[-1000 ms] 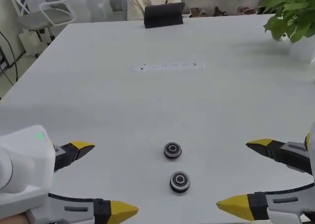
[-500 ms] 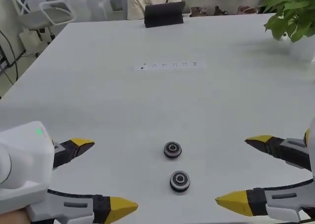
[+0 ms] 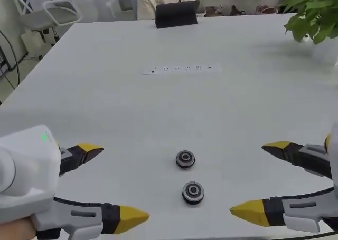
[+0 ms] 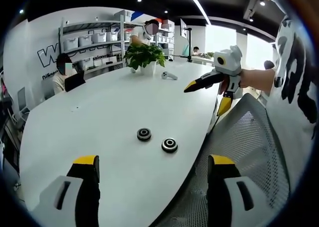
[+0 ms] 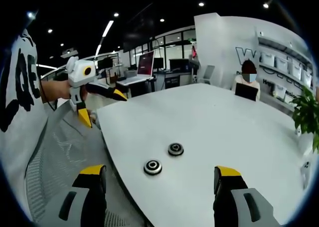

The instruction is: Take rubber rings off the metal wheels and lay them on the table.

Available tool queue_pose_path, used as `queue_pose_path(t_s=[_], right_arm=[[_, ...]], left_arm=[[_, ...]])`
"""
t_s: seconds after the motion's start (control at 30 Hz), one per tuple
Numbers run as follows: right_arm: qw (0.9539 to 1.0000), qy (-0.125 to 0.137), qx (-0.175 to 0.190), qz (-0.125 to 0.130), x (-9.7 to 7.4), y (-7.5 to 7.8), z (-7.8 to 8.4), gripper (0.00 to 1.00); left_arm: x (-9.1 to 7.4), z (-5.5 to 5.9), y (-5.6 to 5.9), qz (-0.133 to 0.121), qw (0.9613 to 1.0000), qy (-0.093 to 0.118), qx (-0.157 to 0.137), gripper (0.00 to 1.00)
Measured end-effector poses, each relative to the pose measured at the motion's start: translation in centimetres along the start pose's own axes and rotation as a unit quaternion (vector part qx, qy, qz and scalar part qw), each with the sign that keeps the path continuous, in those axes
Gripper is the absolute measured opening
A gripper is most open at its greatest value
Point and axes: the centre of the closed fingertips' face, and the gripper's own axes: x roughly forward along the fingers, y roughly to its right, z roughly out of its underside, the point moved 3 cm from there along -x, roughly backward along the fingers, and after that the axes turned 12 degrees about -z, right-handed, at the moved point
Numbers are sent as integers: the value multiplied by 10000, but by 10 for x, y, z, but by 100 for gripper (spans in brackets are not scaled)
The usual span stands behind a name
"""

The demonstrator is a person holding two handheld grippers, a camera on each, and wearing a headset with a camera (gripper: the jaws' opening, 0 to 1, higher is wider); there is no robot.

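We hold left gripper (image 3: 122,183) and right gripper (image 3: 248,179) wide open, empty; black-ringed round metal wheels (image 3: 185,160) between them may skid if nudged.

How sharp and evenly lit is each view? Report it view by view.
Head view: soft even light, far wheel and near wheel sharp, faint shadows beneath. Left gripper view: fisheye bends the table edge, windows glare at right. Right gripper view: same bending, dark ceiling, bright spot lamps.
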Motion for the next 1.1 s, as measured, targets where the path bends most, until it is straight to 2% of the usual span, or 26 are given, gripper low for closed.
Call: queue_pose_path(t_s=[0.7,1.1], right_arm=[[9999,-25,-126,-58,8,8,-5,88],[9997,-67,-211,-131,14,15,-5,87]], left_arm=[[10,-6,-6,29,9999,38,114,87],[21,-11,-5,164,9996,56,236,84]])
